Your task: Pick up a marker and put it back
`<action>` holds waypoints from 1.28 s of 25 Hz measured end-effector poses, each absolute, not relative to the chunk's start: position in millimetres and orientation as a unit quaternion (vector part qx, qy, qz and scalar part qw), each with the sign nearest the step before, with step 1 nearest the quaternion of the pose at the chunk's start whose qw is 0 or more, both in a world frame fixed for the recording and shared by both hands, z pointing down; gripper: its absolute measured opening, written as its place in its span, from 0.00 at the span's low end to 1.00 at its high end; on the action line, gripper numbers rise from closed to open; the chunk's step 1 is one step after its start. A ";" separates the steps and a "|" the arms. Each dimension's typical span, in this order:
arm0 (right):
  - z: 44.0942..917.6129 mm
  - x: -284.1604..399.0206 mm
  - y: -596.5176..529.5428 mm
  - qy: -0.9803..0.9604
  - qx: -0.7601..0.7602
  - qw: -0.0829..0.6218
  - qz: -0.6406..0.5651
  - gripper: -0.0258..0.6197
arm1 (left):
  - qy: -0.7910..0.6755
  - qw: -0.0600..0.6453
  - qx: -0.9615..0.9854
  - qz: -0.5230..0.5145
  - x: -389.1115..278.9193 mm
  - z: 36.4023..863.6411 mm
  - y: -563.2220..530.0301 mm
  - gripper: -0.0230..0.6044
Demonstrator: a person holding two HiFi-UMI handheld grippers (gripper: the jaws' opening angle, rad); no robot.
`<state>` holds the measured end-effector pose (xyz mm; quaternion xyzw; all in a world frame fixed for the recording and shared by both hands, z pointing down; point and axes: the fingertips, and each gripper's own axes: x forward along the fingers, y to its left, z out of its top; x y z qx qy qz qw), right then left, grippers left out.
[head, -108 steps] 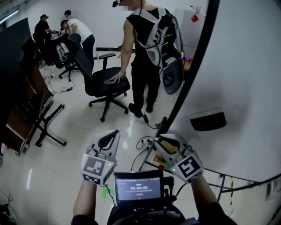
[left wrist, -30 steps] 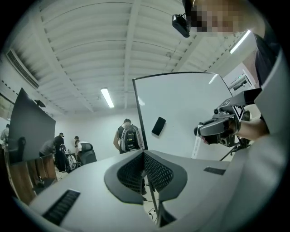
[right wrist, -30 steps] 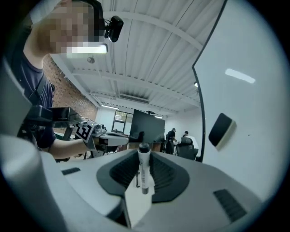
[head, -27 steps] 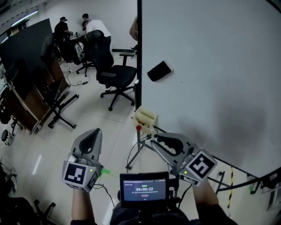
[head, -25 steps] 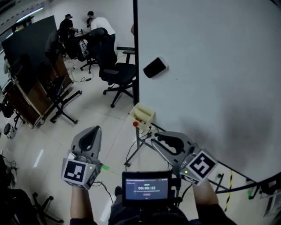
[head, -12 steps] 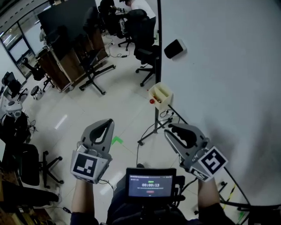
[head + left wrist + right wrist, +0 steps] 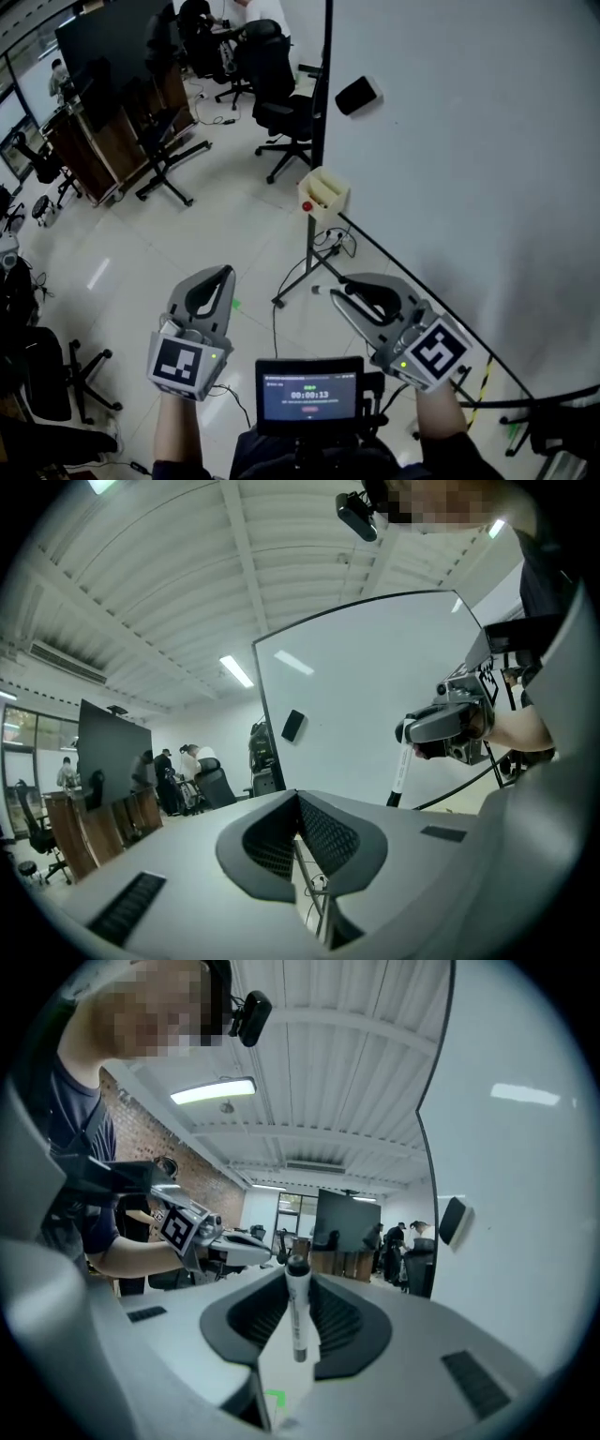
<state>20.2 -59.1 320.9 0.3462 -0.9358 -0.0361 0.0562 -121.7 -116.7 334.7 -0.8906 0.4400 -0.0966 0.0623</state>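
Note:
A white marker [image 7: 297, 1321] with a black cap stands upright between the jaws of my right gripper [image 7: 296, 1279], which is shut on it. In the head view only its pale end [image 7: 317, 290] shows, ahead of the right gripper [image 7: 336, 292], close in front of the whiteboard [image 7: 469, 169]. The left gripper view shows the marker [image 7: 401, 772] hanging from the right gripper [image 7: 441, 726]. My left gripper [image 7: 223, 273] is held beside it over the floor, with its fingertips together and nothing between them. A beige marker box [image 7: 326, 190] hangs at the board's lower edge, well ahead of both grippers.
A black eraser [image 7: 356, 95] sticks to the whiteboard above the box. The board's stand legs [image 7: 298, 274] and cables spread on the floor below. Office chairs [image 7: 281, 108], a dark panel on a wheeled stand [image 7: 112, 56] and people at a far desk [image 7: 246, 9] fill the back left.
The head view has swung, and both grippers have shifted along the whiteboard. The beige box and the eraser now sit higher in view. The right gripper's hold on the marker is unchanged.

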 end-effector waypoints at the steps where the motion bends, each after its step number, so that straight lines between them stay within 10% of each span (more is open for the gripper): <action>1: 321.6 16.4 -55.3 -0.933 0.355 0.057 -0.033 0.18 | 0.433 0.062 -0.895 -0.092 -125.8 333.7 -113.3 0.04; 16: 315.6 26.7 13.8 -0.889 0.444 0.103 -0.053 0.18 | 0.391 0.028 -0.919 -0.036 -140.5 336.6 -69.8 0.04; 32: 318.3 167.1 177.9 -0.916 0.398 0.024 -0.053 0.18 | 0.425 0.091 -0.898 -0.073 1.7 297.2 113.1 0.04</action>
